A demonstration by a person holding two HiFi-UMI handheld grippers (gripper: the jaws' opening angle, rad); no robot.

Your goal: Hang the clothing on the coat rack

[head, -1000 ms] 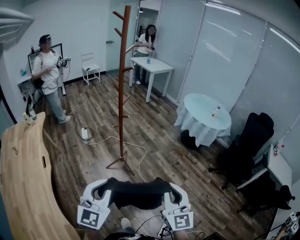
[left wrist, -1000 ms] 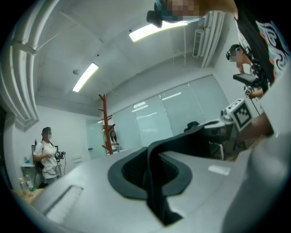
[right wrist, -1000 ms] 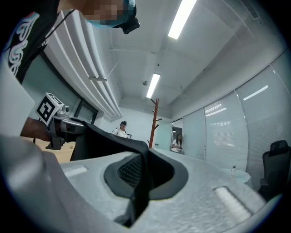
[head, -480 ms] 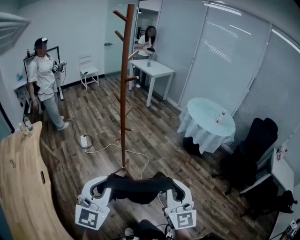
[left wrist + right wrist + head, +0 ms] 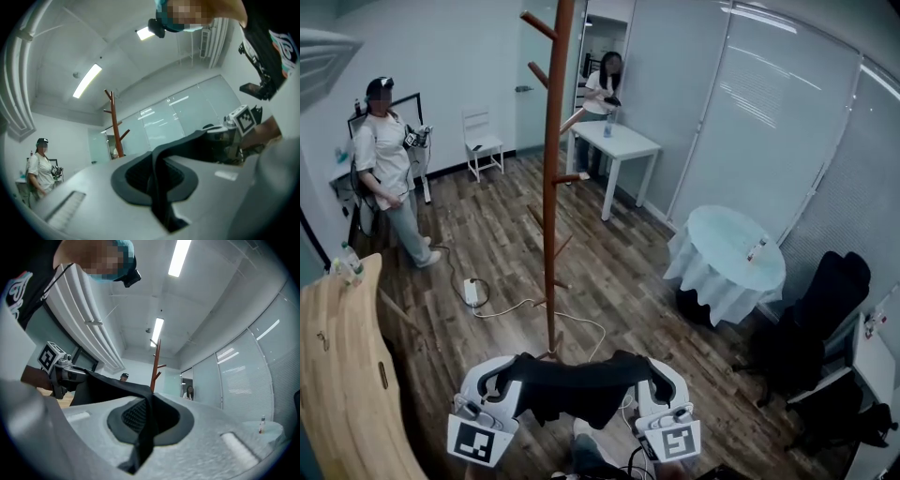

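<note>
A dark garment [image 5: 579, 386] hangs stretched between my two grippers at the bottom of the head view. My left gripper [image 5: 508, 372] is shut on its left edge, and the fabric [image 5: 161, 187] runs pinched between the jaws in the left gripper view. On the right edge my right gripper [image 5: 649, 371] is shut too, the cloth [image 5: 143, 432] clamped between its jaws. The tall brown wooden coat rack [image 5: 553, 178] with angled pegs stands on the floor just beyond the garment, its base near the cloth's top edge. It also shows as the coat rack [image 5: 114, 124] and coat rack [image 5: 154, 365] in the gripper views.
A curved wooden counter [image 5: 342, 375] is at the left. A white cable [image 5: 534, 309] and power strip [image 5: 471, 292] lie by the rack's base. A round clothed table [image 5: 727, 253], black chairs [image 5: 811, 328], a white table [image 5: 619, 145], and two persons [image 5: 386, 159] [image 5: 605, 84] stand farther off.
The view has moved closer to the coat rack, whose base now sits just behind the garment. Both grippers keep their hold on the stretched cloth. The person at the left shifted slightly.
</note>
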